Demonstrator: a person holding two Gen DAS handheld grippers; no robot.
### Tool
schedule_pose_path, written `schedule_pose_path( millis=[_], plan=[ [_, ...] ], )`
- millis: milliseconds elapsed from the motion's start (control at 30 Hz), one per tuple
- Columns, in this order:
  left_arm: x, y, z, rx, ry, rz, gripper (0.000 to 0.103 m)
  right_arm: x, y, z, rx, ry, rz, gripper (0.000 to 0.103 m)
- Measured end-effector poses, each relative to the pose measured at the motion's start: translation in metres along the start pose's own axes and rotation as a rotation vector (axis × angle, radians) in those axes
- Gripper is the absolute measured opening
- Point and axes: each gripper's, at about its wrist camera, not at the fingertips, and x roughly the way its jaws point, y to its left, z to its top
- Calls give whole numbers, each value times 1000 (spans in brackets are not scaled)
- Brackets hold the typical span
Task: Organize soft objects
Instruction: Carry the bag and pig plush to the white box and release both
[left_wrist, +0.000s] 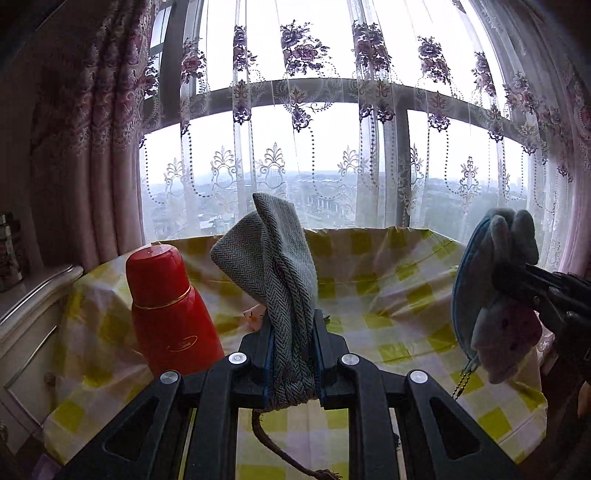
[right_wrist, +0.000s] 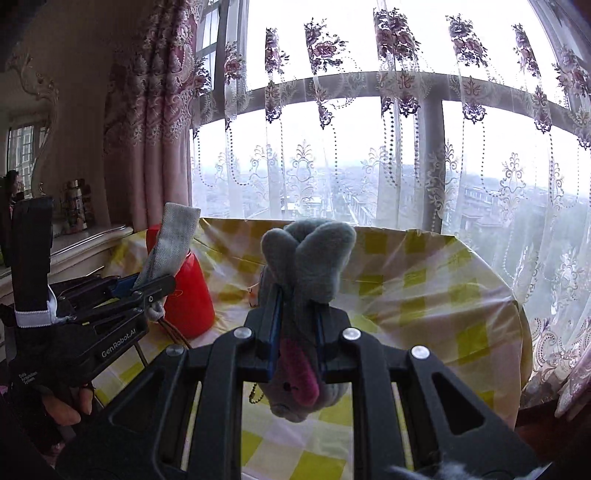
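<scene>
A grey herringbone pouch (left_wrist: 273, 266) is clamped in the left gripper (left_wrist: 291, 350), a grey plush toy (right_wrist: 303, 266) in the right gripper (right_wrist: 295, 343), both held up over the checked tablecloth (left_wrist: 406, 295). Each should be lowered level and released well clear of the red flask (left_wrist: 166, 306)
</scene>
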Motion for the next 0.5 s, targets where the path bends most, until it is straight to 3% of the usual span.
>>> schedule_pose_path(
  millis=[333,500],
  plan=[
    [-52,31,-11,16,-27,32,18,-18,46,7,-75,5,51,19],
    [-75,58,-26,4,-21,71,18,-14,79,2,-151,49,93,20]
  ],
)
